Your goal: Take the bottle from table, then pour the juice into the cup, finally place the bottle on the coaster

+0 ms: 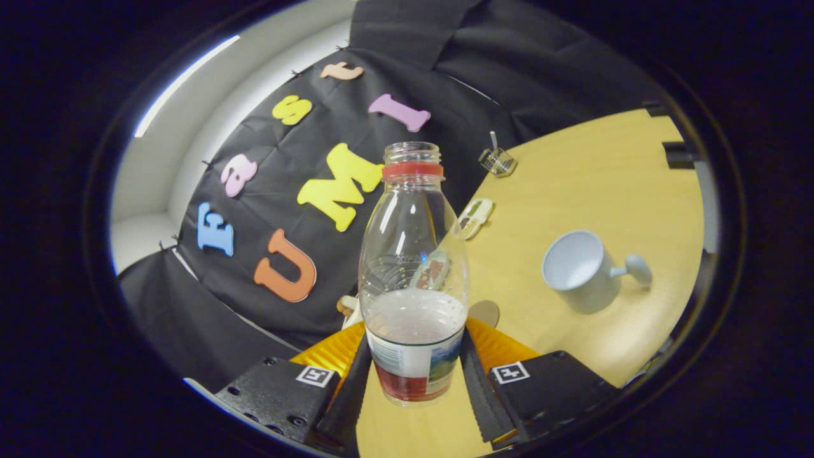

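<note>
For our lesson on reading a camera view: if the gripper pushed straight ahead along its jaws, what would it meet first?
The gripper already holds the bottle between its jaws, so the bottle leads. Beyond it, probably the black cloth wall; depth is unclear.

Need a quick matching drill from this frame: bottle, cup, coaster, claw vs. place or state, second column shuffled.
Things:
1. bottle
2. cup
3. coaster
4. claw

Places or states:
A. round disc on the table, just beyond the fingers, partly behind the bottle
B. uncapped, partly full of red juice
C. fingers pressed on both sides of the bottle's lower part
D. empty, handle turned away from the bottle

Pairs: 1-B, 2-D, 3-A, 4-C
</note>
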`<state>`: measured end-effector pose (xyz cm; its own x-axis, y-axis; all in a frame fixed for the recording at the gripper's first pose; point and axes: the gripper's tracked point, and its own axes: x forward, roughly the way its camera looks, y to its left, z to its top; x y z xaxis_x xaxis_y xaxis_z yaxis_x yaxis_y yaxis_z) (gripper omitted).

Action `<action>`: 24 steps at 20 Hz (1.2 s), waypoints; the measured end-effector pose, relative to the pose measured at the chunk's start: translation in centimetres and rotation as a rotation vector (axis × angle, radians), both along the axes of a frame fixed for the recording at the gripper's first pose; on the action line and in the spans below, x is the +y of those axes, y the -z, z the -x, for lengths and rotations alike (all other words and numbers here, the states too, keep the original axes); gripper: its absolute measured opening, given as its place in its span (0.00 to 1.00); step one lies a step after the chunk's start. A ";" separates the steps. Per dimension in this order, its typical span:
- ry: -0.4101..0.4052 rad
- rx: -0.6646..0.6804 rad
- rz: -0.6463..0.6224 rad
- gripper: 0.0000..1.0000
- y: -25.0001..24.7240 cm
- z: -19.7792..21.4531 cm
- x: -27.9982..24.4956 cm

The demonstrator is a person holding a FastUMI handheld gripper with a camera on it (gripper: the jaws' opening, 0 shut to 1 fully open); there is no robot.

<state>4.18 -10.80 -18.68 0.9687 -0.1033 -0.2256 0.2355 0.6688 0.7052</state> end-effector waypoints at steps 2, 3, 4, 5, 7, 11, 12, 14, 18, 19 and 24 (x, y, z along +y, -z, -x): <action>-0.009 0.007 0.149 0.75 -1.0 0.4 -0.7; -0.013 0.004 0.220 0.75 -1.8 0.5 -1.0; -0.016 0.006 0.286 0.76 -2.7 0.4 -1.3; -0.019 0.005 0.343 0.75 -4.0 -0.2 -1.5; -0.038 0.011 0.450 0.76 -6.6 -1.8 -1.9; -0.062 0.019 0.597 0.76 -9.0 -3.2 -1.4; -0.065 0.017 0.632 0.76 -9.5 -3.4 -1.3; -0.064 0.035 0.687 0.76 -10.0 -4.1 -1.5; -0.089 0.034 0.730 0.76 -10.5 -6.6 -1.2; -0.088 0.035 0.744 0.76 -10.3 -7.2 -1.2; -0.067 0.050 0.767 0.77 -8.1 -11.0 -1.7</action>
<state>15.22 -12.51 -10.62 0.9690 -0.1894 -0.1586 0.1963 0.9801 0.0285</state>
